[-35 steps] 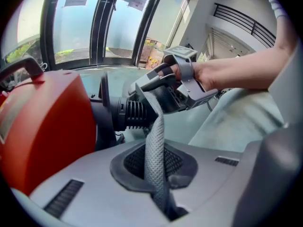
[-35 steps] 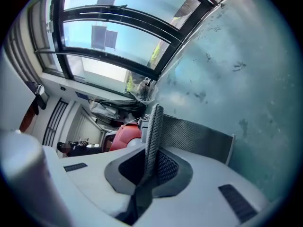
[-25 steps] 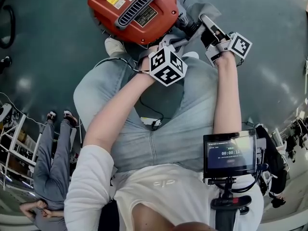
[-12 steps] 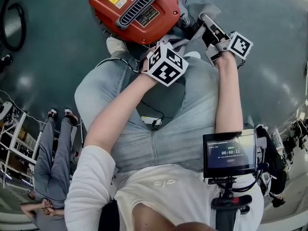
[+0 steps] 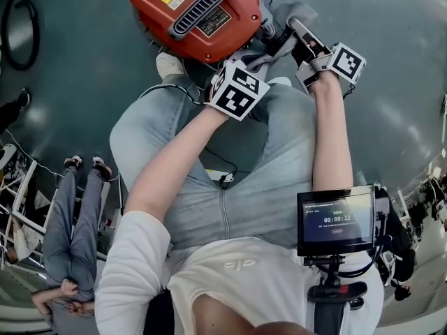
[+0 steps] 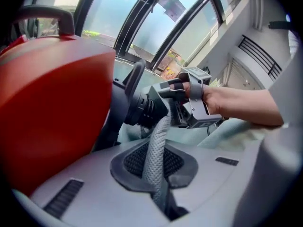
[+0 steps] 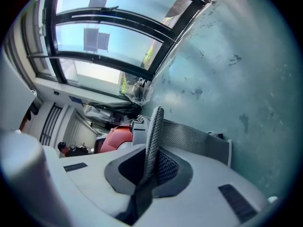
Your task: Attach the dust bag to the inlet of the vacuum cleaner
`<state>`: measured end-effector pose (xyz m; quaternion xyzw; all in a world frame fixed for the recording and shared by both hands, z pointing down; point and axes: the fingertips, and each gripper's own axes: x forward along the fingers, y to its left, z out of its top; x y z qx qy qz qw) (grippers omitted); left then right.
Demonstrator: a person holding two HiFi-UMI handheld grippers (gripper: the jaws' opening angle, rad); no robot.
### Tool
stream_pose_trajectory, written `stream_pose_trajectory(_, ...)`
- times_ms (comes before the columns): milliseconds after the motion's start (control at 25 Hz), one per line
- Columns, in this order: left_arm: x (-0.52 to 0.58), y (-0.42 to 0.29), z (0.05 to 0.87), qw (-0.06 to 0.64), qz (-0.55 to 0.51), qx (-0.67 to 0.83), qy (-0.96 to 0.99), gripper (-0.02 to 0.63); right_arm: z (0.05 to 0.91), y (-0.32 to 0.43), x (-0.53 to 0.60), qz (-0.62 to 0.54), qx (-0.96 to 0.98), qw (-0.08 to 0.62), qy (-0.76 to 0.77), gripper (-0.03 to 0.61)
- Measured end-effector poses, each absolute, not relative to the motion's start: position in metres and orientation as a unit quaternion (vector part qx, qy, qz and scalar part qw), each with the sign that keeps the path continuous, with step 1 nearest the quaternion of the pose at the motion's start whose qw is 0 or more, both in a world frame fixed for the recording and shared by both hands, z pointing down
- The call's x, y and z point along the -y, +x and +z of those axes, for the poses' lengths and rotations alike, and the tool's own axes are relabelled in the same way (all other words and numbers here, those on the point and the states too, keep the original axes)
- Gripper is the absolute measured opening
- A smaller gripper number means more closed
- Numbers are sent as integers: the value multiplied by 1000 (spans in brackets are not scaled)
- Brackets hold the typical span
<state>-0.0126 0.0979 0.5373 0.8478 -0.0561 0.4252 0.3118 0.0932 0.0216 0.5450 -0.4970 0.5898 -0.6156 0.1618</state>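
The red vacuum cleaner (image 5: 195, 16) lies on the floor at the top of the head view. In the left gripper view its red body (image 6: 52, 112) fills the left side, and its black inlet (image 6: 142, 105) sticks out to the right. The grey mesh dust bag (image 5: 297, 11) hangs bunched at the inlet between both grippers. My left gripper (image 6: 158, 174) is shut on a folded edge of the dust bag (image 6: 156, 145) just below the inlet. My right gripper (image 7: 147, 174) is shut on another fold of the bag (image 7: 154, 131), on the inlet's far side.
The grey-green floor (image 5: 391, 103) surrounds the vacuum. A black hose loop (image 5: 17, 30) lies at the upper left. A bystander in grey (image 5: 70, 222) stands at the left by white shelving (image 5: 14, 208). A small screen (image 5: 337, 220) is mounted at my right hip.
The left gripper has rolled about its own axis, so its marker cube shows a different face. Both grippers keep their hold on the bag and stay in place.
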Motion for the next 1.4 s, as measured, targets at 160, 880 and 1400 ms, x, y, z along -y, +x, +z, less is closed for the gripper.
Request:
stream_pose_trajectory(160, -94, -23, 516, 277, 429, 63, 858, 15, 521, 83, -17, -614, -622, 171, -455, 17)
stream_pose_trajectory(880, -93, -38, 565, 344, 424, 61, 836, 17, 494, 144, -75, -552, -608, 292, -491, 255)
stream_pose_trajectory(1400, -60, -71, 503, 364, 397, 12, 842, 49, 565, 28, -66, -321, -806, -103, -486, 345)
